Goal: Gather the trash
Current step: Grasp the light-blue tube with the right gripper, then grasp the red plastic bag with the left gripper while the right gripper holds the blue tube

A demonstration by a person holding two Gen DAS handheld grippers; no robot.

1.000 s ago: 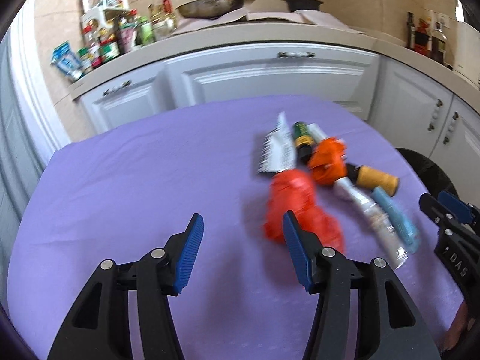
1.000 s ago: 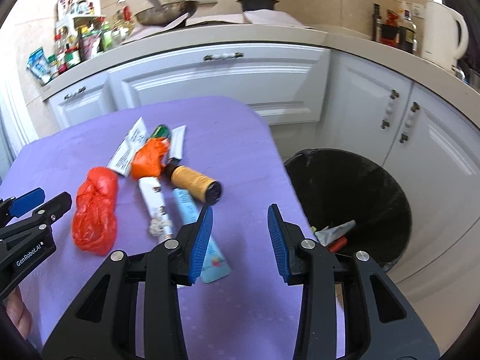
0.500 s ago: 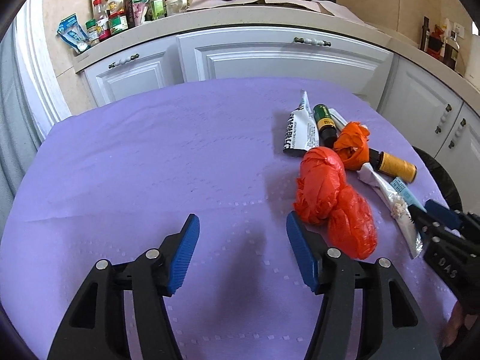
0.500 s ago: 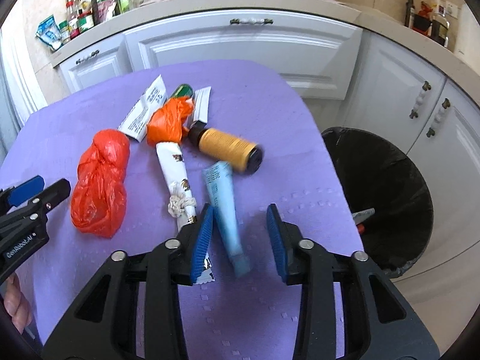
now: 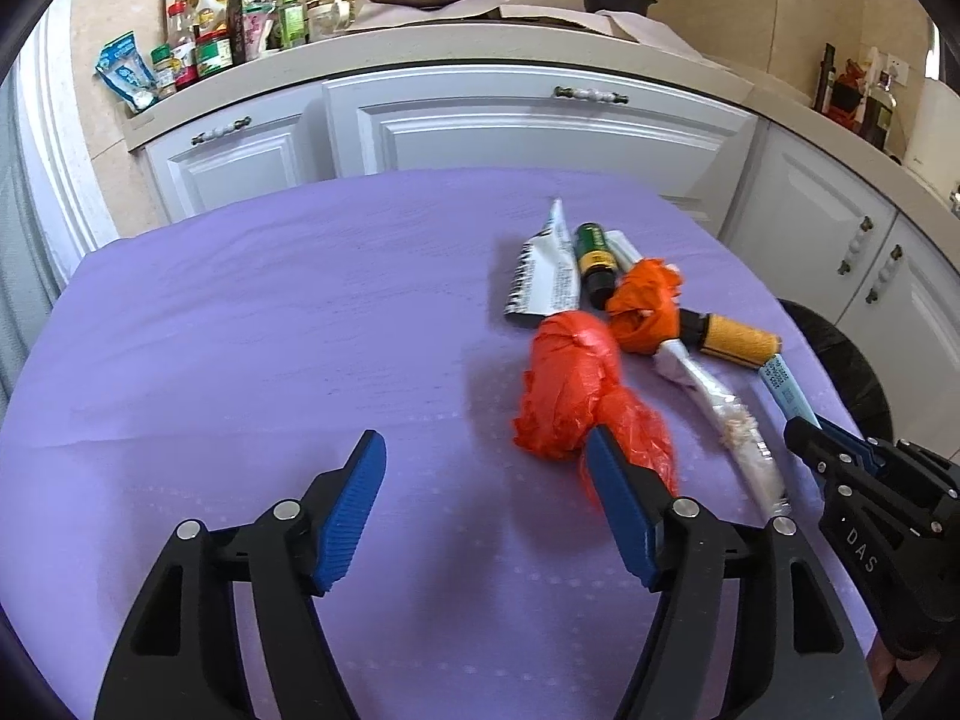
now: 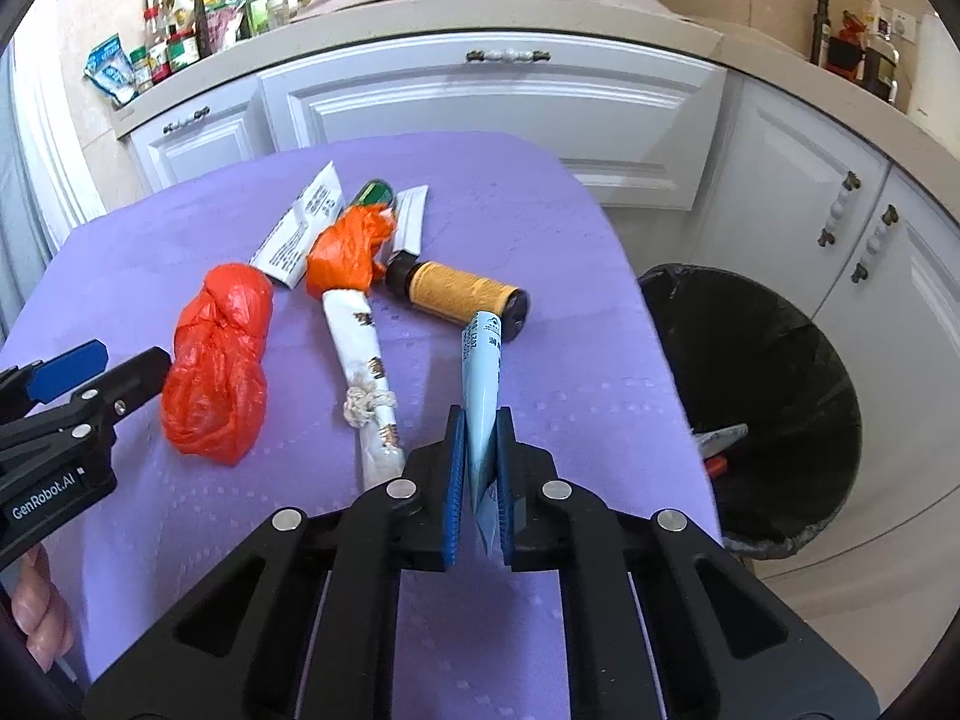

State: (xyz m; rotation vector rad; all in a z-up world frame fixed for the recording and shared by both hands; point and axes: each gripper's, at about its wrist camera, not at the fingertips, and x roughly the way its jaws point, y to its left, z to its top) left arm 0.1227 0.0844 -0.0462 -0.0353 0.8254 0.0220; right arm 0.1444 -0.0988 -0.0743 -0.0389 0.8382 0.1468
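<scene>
The right gripper [image 6: 480, 480] has just closed its jaws on the near end of the pale blue tube [image 6: 480, 384], whose far end rests against the yellow-labelled bottle [image 6: 459, 297] on the purple tablecloth [image 5: 240, 330]. The pinch looks close to the tube's flat tail, so the sound way on is to lift straight up before swinging right, keeping the tube from dragging the bottle (it is round and may roll). The black bin [image 6: 774, 396] stands off the table's right edge, some scraps already inside; release only once the tube hangs over its mouth. The left gripper [image 5: 486, 504] has just been widening, nothing between its jaws, with the red plastic bag [image 5: 576, 396] against its right finger, likely its next pick.
</scene>
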